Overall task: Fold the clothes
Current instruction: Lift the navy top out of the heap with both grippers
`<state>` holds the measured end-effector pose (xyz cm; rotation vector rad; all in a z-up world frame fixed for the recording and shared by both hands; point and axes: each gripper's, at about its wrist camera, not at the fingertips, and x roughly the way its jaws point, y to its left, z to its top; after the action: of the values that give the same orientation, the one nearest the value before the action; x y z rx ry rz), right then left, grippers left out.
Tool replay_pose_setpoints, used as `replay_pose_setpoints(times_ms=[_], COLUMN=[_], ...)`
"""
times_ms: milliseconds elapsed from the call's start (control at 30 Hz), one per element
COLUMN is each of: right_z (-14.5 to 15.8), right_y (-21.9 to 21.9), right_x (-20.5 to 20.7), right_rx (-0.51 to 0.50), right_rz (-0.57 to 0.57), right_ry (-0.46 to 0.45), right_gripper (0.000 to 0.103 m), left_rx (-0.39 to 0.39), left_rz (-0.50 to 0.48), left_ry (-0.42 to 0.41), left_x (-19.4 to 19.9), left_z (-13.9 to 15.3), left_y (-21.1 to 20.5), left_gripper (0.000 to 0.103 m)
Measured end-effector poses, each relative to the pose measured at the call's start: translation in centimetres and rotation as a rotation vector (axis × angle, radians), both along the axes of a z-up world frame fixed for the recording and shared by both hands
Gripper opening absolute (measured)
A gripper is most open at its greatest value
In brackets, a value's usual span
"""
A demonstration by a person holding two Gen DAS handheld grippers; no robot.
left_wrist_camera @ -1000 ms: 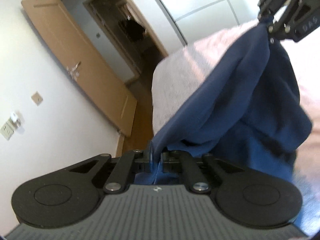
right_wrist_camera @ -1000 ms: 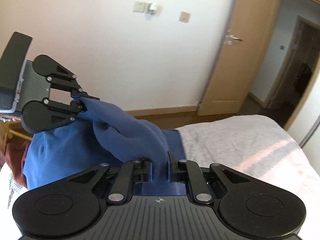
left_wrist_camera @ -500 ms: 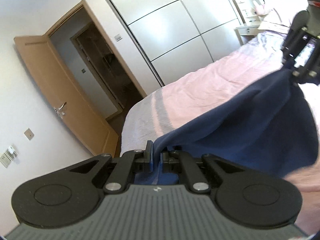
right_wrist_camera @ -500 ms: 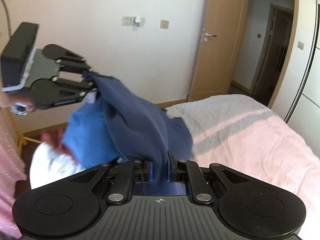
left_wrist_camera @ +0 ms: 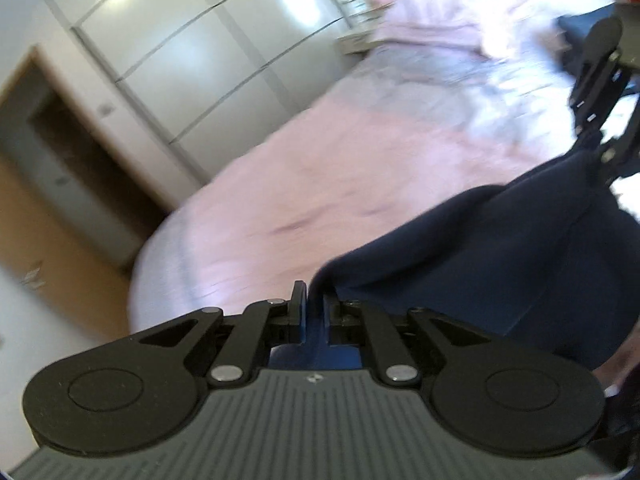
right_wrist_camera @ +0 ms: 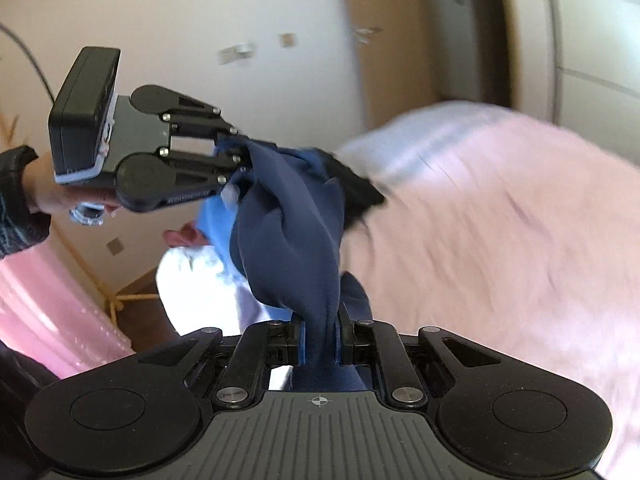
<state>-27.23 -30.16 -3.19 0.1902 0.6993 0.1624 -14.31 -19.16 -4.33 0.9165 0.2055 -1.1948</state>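
Observation:
A navy blue garment (left_wrist_camera: 500, 264) hangs in the air between my two grippers, above a pink bed (left_wrist_camera: 340, 168). My left gripper (left_wrist_camera: 314, 312) is shut on one edge of it. My right gripper (right_wrist_camera: 319, 340) is shut on another bunched edge of the garment (right_wrist_camera: 292, 232). In the right wrist view the left gripper (right_wrist_camera: 236, 160) shows at left, its fingers pinching the cloth. In the left wrist view the right gripper (left_wrist_camera: 596, 148) shows at far right, holding the cloth's top. Both views are motion-blurred.
The pink bed cover (right_wrist_camera: 500, 240) fills the right. White wardrobe doors (left_wrist_camera: 200, 52) and a brown door (left_wrist_camera: 48, 240) stand beyond the bed. A pink bundle (right_wrist_camera: 48, 300) and a white item (right_wrist_camera: 192, 280) lie at lower left.
Both grippers have swung round with the garment toward the bed. The wardrobe and more of the bed fill the left view; the garment hangs twisted between the grippers.

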Motion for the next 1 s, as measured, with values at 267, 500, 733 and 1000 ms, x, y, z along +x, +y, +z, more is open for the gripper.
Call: replay_pose_setpoints(times_ms=[267,500,733,1000], right_z=[0.8,-0.6,-3.6,-9.0], right_y=[-3.9,-12.1,-17.4,-7.0], right_x=[-6.5,-11.0,-12.6,2.2], right_rx=[0.085,0.077,0.001,-0.087], right_rz=[-0.231,-0.552,-0.700,-0.201], right_ry=[0.050,0.117,0.257,0.332], right_gripper=[0.008,0.000,0.000,0.094], left_rx=[-0.063,0.062,0.282,0.496], left_rz=[-0.240,-0.222,0.111,0.212], left_ry=[0.138,0.214,0.187,-0.098], left_x=[-3.5,-2.9,6.0,13.5], left_z=[-0.7,-4.8,-12.3,-21.4], left_y=[-9.8,-10.4,-3.6,1.1], left_gripper=[0.000,0.015,0.041,0.070])
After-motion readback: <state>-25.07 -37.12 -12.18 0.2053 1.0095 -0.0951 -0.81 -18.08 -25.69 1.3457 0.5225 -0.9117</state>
